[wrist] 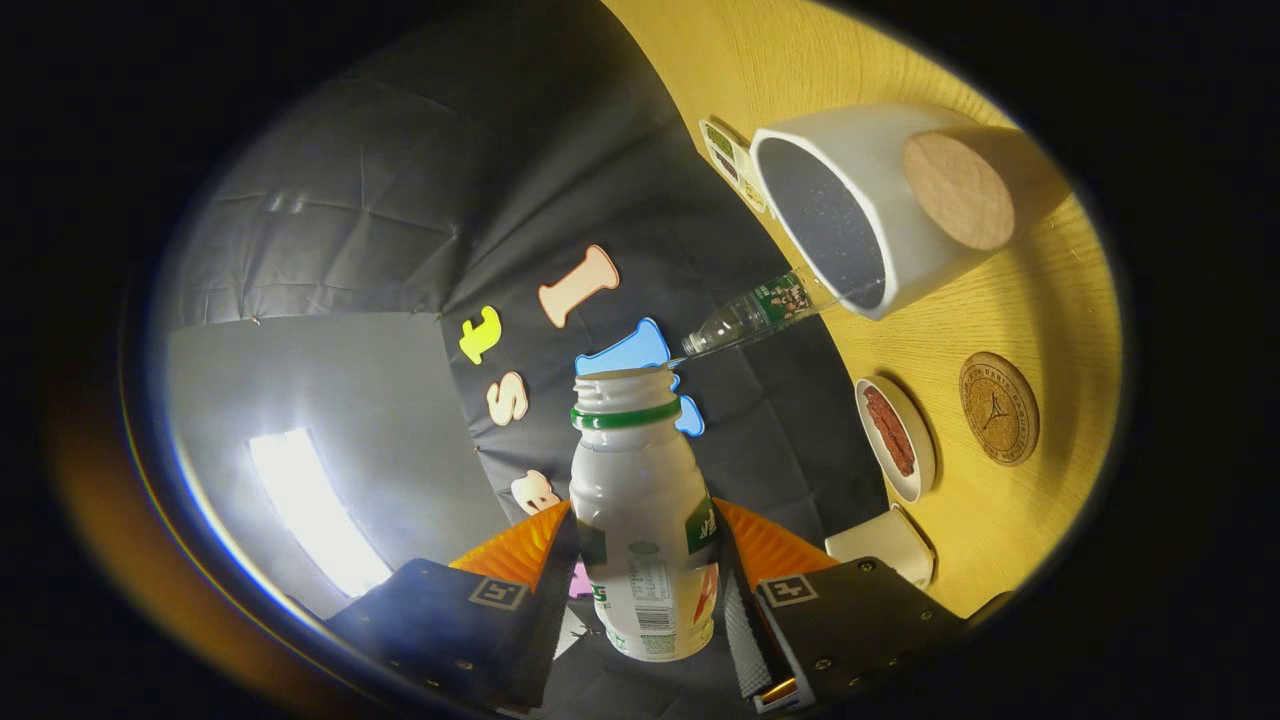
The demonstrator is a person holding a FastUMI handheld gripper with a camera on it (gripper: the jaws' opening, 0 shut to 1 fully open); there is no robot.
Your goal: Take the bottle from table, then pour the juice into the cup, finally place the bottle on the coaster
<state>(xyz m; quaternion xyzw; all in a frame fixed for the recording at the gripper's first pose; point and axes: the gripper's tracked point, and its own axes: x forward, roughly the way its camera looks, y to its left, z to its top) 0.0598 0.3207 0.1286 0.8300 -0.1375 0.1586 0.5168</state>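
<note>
My gripper [645, 525] is shut on a white juice bottle [640, 500] with a green neck ring and an open, capless mouth. The fingers [520, 550] press on its lower body from both sides. The view is rolled, so the yellow wooden table [1060, 300] runs up the right side and the bottle lies tipped over relative to it. The white cup [880, 200] with a dark inside stands beyond the bottle's mouth, off to the right. I see no juice stream. The round printed cork coaster [998, 408] lies on the table nearer than the cup.
A clear plastic bottle [755, 315] stands just past the cup's rim. A small white dish [918, 460] with red-brown food sits beside the coaster. A white square object [885, 545] lies by the right finger. A plain cork disc [958, 190] shows against the cup.
</note>
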